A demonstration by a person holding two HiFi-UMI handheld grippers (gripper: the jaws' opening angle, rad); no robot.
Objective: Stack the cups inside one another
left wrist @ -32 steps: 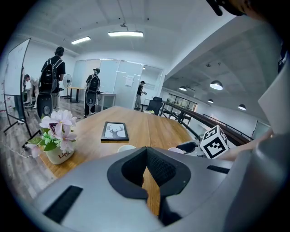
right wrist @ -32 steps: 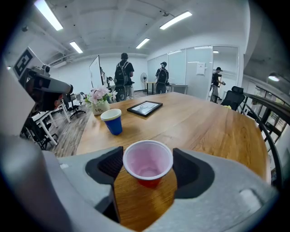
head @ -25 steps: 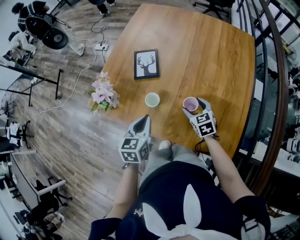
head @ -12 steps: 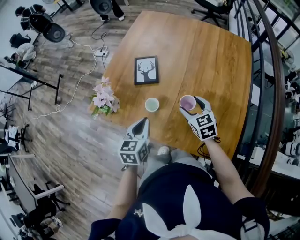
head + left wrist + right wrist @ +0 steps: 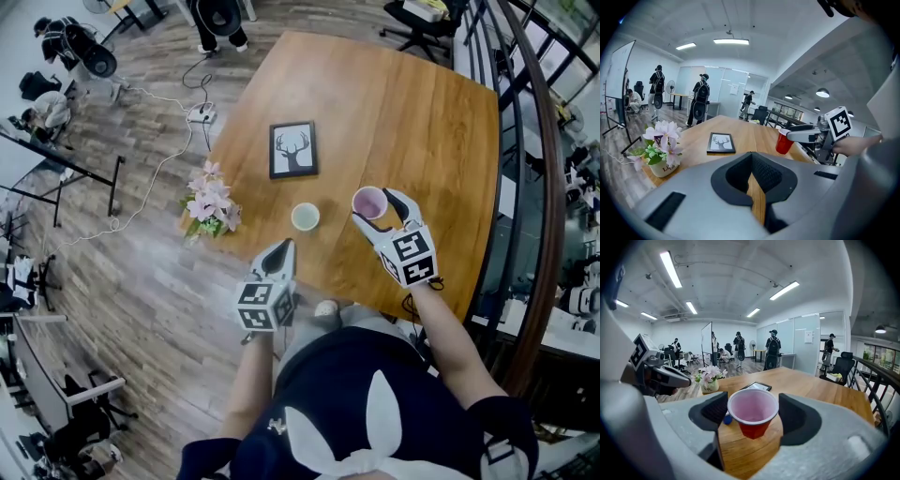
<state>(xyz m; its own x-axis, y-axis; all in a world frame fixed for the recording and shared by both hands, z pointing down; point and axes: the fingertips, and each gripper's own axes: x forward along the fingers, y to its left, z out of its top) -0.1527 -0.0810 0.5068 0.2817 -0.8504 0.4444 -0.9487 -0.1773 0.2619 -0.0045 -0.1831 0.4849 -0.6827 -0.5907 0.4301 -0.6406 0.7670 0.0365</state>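
Note:
A red cup (image 5: 368, 201) with a pale pink inside hangs just above the wooden table (image 5: 412, 112), my right gripper (image 5: 377, 208) shut on it. In the right gripper view the red cup (image 5: 752, 408) sits between the two jaws of that gripper (image 5: 753, 420), gripped below its rim. A second cup (image 5: 305, 217) with a pale inside stands on the table to its left; a blue bit of it (image 5: 727, 418) peeks out beside the red cup. My left gripper (image 5: 278, 257) hovers at the table's near edge, shut and empty. From the left gripper (image 5: 754, 187) I see the red cup (image 5: 783, 141) at the right.
A framed deer picture (image 5: 292, 149) lies flat beyond the cups. A pot of pink flowers (image 5: 212, 200) stands at the table's left edge. A curved railing (image 5: 548, 187) runs along the right. Several people stand far off across the room (image 5: 701, 96).
My right gripper has carried the red cup slightly left, closer to the standing cup. The left gripper has stayed at the table's near edge.

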